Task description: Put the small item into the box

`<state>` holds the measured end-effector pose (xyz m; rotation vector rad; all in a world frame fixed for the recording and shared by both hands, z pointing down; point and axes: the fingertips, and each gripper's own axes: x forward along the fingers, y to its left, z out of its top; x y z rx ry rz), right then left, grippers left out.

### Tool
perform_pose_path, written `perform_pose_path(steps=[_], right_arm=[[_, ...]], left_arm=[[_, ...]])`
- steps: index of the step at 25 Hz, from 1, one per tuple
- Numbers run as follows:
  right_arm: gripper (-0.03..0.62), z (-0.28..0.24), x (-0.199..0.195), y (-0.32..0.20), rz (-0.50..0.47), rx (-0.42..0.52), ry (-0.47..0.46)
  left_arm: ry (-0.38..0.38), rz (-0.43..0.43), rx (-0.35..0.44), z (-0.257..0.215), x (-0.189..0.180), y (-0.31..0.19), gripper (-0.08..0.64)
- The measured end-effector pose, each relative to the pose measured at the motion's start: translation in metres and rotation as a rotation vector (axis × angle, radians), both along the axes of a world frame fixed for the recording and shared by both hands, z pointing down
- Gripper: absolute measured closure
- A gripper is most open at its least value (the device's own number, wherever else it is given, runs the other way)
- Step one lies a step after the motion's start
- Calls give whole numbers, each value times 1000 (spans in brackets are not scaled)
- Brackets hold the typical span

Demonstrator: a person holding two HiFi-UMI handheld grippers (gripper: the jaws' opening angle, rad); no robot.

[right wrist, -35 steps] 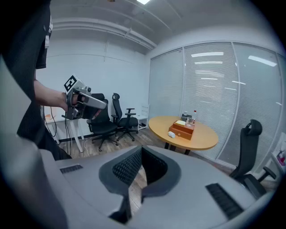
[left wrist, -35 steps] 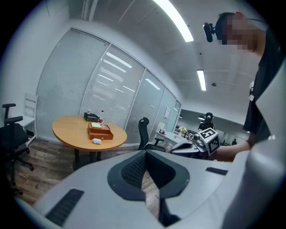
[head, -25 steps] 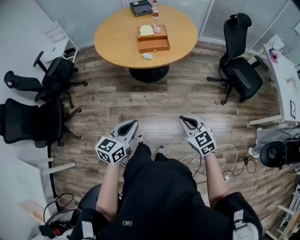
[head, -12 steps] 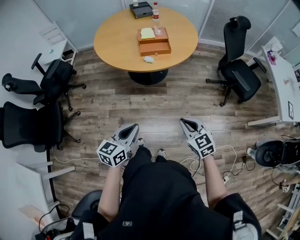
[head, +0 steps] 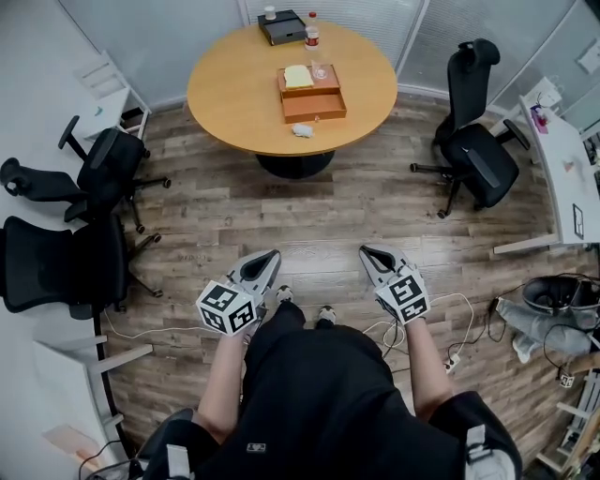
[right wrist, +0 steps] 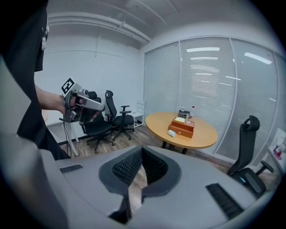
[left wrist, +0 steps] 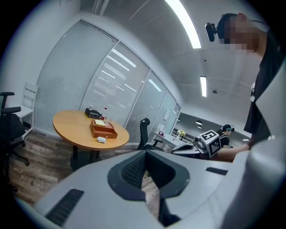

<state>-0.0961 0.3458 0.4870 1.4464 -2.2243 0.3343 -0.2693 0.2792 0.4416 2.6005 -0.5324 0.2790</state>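
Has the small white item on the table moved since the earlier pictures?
No. The small white item still lies on the round table, close to the front of the wooden box.

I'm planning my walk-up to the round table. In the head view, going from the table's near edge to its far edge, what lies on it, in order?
small white item → wooden box → black case
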Motion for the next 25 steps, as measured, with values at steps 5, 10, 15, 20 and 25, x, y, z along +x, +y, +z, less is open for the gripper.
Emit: perform_pose_path(steps=[5, 10, 15, 20, 25], right_arm=[[588, 1, -10, -20, 21, 3, 5], [588, 5, -17, -39, 64, -9, 43], [588, 8, -26, -52, 103, -11, 49], [588, 7, -29, -60, 159, 9, 69], [588, 3, -36, -66, 197, 29, 51]], left_arm=[[-7, 19, -11, 4, -12, -19, 554], [-6, 39, -12, 5, -23, -43, 554], [-5, 72, -15, 8, -28, -59, 554], [-3, 107, -13, 10, -34, -72, 554], [-3, 126, -17, 14, -41, -82, 554]])
